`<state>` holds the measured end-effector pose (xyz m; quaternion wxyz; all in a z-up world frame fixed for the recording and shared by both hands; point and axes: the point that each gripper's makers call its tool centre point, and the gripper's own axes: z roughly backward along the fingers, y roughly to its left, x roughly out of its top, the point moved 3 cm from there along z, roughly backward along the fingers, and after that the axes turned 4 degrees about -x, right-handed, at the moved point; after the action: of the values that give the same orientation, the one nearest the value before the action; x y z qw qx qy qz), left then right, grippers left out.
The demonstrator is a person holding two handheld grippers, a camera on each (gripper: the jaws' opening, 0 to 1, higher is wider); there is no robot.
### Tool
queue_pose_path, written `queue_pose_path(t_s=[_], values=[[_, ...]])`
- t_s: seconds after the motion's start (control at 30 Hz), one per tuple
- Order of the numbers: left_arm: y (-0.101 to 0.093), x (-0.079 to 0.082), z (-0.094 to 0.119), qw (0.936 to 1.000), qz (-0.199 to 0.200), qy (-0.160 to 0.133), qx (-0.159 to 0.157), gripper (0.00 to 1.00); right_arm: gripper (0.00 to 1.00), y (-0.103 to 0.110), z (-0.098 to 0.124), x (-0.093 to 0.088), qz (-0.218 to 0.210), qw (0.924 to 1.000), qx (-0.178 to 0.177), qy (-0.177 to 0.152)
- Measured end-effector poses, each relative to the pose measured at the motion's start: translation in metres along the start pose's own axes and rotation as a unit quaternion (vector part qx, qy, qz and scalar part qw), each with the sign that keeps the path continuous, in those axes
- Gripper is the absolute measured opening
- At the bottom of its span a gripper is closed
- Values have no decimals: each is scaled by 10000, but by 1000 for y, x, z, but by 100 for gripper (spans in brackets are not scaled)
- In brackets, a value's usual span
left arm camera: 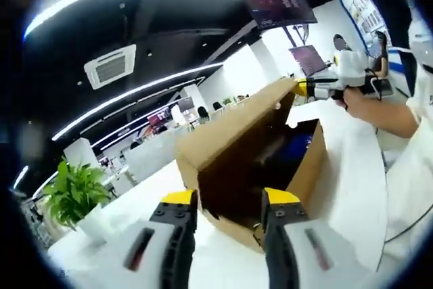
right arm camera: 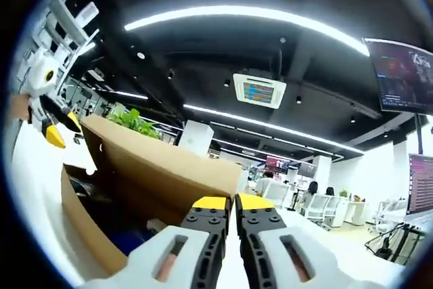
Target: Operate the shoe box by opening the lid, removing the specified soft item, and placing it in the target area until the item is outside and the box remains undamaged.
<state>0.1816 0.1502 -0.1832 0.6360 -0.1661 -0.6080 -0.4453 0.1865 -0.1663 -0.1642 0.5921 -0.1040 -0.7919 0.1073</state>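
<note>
An open-plan office: long strip lights (right arm camera: 257, 15) and a ceiling air-conditioning cassette (right arm camera: 259, 91) run across the dark ceiling above the right gripper, hanging screens (left arm camera: 276, 5) and a potted plant (left arm camera: 76, 191) flank the left one, with seated people at distant desks (right arm camera: 318, 197) ahead.

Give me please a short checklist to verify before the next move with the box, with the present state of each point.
1. Lid raised: ok. The cardboard box stands open, and its lid is up.
2. Right gripper at the lid edge: ok, though whether it clamps the lid, cannot tell.
3. Item in sight: ok. Something blue lies inside the box.
4. Left gripper ready to reach in: ok, jaws apart in front of the opening.
5. Box undamaged: cannot tell, only part of it shows.
6. Place for the item: cannot tell. Nothing marks one on the white table.
</note>
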Motion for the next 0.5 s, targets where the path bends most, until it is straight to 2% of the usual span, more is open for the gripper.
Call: queue_pose_path(t_s=[0.1, 0.13, 0.17, 0.2, 0.23, 0.33, 0.4, 0.43, 0.47, 0.5], values=[[-1, 0, 0, 9991, 141, 85, -394, 29, 2, -1, -1, 0, -51, 10000, 64, 40], [1, 1, 0, 9990, 61, 101, -438, 28, 2, -1, -1, 0, -49, 9999, 80, 56], [-1, 1, -2, 9980, -74, 89, -622, 27, 2, -1, -2, 0, -35, 9999, 88, 70], [-6, 0, -3, 9963, -77, 143, -843, 27, 2, -1, -2, 0, -28, 9999, 89, 77], [-7, 0, -3, 9958, -50, 149, -906, 27, 2, -1, -2, 0, -26, 9999, 90, 78], [-11, -9, -7, 9891, 114, 468, -1394, 26, 2, -1, -4, 1, -38, 9999, 100, 100], [-11, -17, -7, 9867, -71, 812, -1407, 25, 2, -1, -4, 1, -28, 9998, 116, 127], [-10, -22, -7, 9833, -245, 1191, -1354, 25, 2, -1, -4, 1, -24, 9998, 116, 128], [-11, -22, -8, 9822, -287, 1250, -1371, 25, 2, -1, -4, 1, -21, 9998, 116, 130], [-19, -20, -7, 9754, -532, 1479, -1548, 25, 2, -1, -5, 2, 42, 9998, 109, 147]])
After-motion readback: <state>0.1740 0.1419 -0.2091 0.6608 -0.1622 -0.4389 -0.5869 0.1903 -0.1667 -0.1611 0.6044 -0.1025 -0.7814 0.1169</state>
